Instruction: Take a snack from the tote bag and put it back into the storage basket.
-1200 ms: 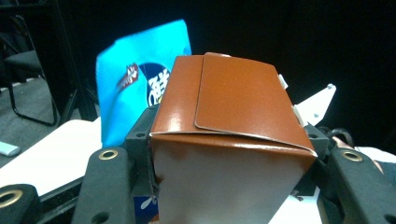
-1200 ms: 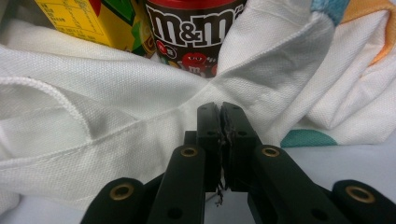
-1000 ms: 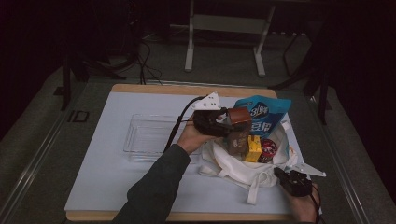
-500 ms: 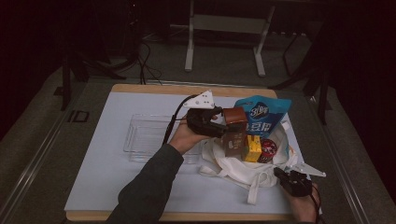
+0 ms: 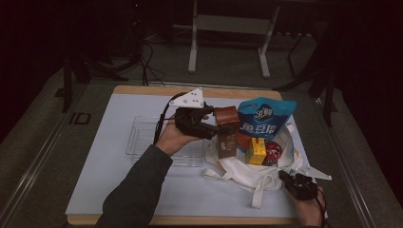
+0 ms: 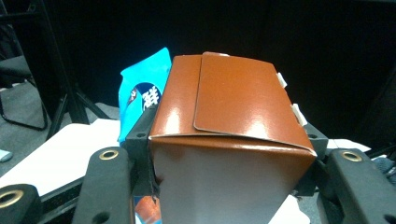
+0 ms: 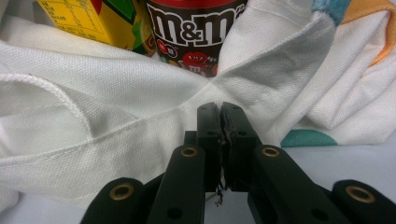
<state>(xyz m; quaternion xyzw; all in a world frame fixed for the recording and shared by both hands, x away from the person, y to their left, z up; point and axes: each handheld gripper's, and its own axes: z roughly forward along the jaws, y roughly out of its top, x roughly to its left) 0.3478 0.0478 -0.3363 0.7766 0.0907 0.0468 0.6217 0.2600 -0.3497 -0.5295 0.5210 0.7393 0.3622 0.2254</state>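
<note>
Black hand-held gripper [image 5: 227,129] w/ brass eyelets, grey triangular top plate, black cable; dark sleeve [image 5: 138,190].

Dim room, grey floor [image 5: 157,61], metal stand legs [image 5: 192,47] and loose cables [image 5: 142,57] beyond the table [image 5: 142,90]

Brown carton [image 5: 226,130], blue pouch [image 5: 263,118], white bag [image 5: 247,173].

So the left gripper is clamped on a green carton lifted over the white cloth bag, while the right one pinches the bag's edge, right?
Not quite: the carton is brown, not green, as the left gripper view shows. The left gripper does clamp it above the white cloth bag, and the right gripper pinches the bag's edge.
</note>
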